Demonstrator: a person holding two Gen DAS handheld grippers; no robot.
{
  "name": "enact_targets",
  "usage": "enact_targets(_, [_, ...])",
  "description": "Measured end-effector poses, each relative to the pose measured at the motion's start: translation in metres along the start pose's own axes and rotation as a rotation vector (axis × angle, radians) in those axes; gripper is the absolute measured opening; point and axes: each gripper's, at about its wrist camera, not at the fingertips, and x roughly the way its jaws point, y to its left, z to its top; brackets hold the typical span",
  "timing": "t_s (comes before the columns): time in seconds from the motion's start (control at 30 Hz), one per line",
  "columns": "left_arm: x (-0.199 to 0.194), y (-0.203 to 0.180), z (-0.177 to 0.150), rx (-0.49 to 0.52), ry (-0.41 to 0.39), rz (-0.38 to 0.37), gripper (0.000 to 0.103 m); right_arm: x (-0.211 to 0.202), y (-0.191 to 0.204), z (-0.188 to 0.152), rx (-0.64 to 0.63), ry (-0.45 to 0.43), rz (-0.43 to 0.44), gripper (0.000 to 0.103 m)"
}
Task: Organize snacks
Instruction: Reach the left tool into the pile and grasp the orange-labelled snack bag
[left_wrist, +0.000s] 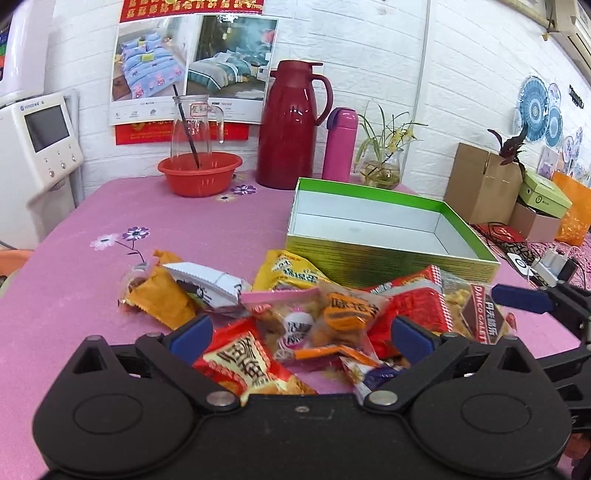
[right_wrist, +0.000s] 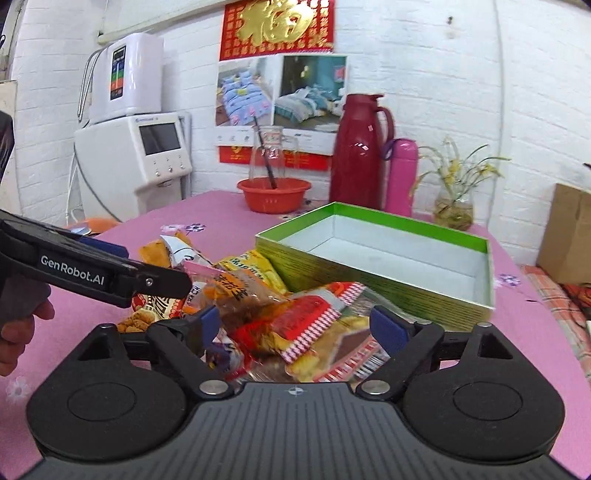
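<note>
Left gripper (left_wrist: 301, 332) nearest the lens: jaws spread wide, blue pads either side of the snack pile (left_wrist: 314, 314), nothing pinched. Pads sit low over the packets; can't tell if they touch.

Right gripper (right_wrist: 291, 326) same story: jaws spread, straddling the right end of the pile, holding nothing. Its blue fingertip (left_wrist: 521, 298) pokes into the left wrist view at the right edge, near the clear biscuit packet (left_wrist: 476, 310).

Pile is loose on the pink tablecloth (left_wrist: 74, 314), overlapping packets: red packet (left_wrist: 243, 365) closest to the left gripper, clear bag with orange label (left_wrist: 347, 314) centre, pink-edged clear packet (left_wrist: 291, 314) beside it, red striped-edge packet (left_wrist: 417, 302) to the right, yellow bag (left_wrist: 291, 273) behind, white wrapper (left_wrist: 207, 284) on an orange pouch (left_wrist: 162, 299) at the left end.

Green box (left_wrist: 388, 254) sits just behind the pile, open top, white inside, no snacks in it. Yellow bag looks to touch its front wall.

Further back along the wall: red basin (left_wrist: 199, 173) with a glass jug (left_wrist: 192, 125) standing in it, dark red thermos jug (left_wrist: 288, 125), pink flask (left_wrist: 340, 146) beside it, small plant in a glass vase (left_wrist: 380, 166). White appliance (left_wrist: 40, 140) off the table's left edge, cardboard box (left_wrist: 480, 181) at right.
</note>
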Motion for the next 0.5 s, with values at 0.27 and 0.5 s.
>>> enact_targets(0.27, [0.037,-0.002,0.019,0.032,0.073,-0.16,0.103,0.034,0.022,0.006,-0.1,0.012,0.077,0.103])
enact_targets(0.5, [0.081,0.004,0.017,0.018,0.251,-0.318,0.051,0.065,0.03,0.005,-0.118,0.067,0.124,0.103])
